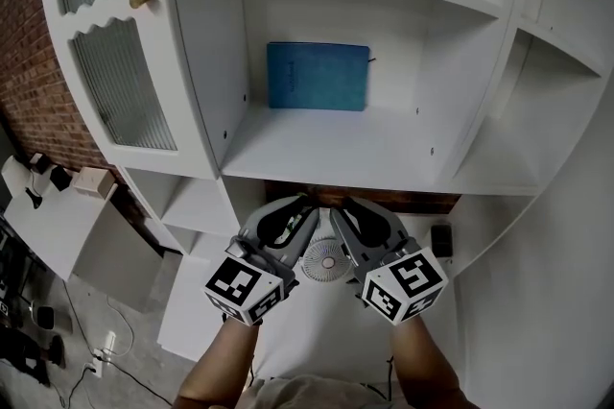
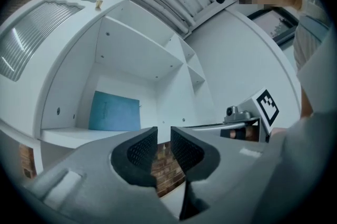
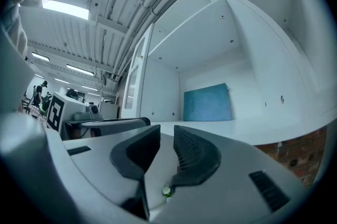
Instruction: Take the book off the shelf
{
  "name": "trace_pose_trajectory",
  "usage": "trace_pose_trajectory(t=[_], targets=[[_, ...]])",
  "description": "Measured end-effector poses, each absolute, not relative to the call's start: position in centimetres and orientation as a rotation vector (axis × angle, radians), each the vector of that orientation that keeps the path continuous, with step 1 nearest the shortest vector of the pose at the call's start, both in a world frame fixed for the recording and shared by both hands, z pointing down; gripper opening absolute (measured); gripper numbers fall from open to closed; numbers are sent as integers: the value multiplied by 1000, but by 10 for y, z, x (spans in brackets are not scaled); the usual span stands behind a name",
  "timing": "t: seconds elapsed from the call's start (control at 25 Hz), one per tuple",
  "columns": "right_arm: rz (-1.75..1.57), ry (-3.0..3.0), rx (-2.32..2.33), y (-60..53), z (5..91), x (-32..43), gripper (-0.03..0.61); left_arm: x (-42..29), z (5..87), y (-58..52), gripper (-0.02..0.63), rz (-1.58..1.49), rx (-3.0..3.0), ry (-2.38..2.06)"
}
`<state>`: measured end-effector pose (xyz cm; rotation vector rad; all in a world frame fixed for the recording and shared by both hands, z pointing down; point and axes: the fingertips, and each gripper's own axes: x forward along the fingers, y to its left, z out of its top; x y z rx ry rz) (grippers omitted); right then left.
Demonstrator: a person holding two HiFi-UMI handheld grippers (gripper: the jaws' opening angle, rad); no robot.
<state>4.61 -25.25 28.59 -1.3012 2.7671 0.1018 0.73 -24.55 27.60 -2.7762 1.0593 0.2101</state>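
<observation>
A blue book (image 1: 317, 76) stands upright against the back wall of the white shelf (image 1: 384, 157), in the middle compartment. It also shows in the left gripper view (image 2: 114, 111) and in the right gripper view (image 3: 207, 104). Both grippers hang side by side below the shelf's front edge, well short of the book. My left gripper (image 1: 305, 204) has its jaws a narrow gap apart, with nothing between them (image 2: 164, 136). My right gripper (image 1: 345, 204) is likewise slightly open and empty (image 3: 167, 136). The right gripper's marker cube (image 2: 266, 106) appears in the left gripper view.
A cabinet door (image 1: 106, 42) with ribbed glass and a brass knob (image 1: 141, 0) stands open at the left. Side compartments (image 1: 547, 109) flank the shelf on the right. Below lie a round white grille (image 1: 326, 261), a small dark object (image 1: 441, 239) and a brick wall strip (image 1: 384, 199).
</observation>
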Motion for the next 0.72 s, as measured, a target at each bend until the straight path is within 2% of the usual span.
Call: trace_pose_trajectory(t=[0.72], targets=[[111,2776,-1378,-294,235,49,110,-4,224,-285,151,154,-2683,1180]])
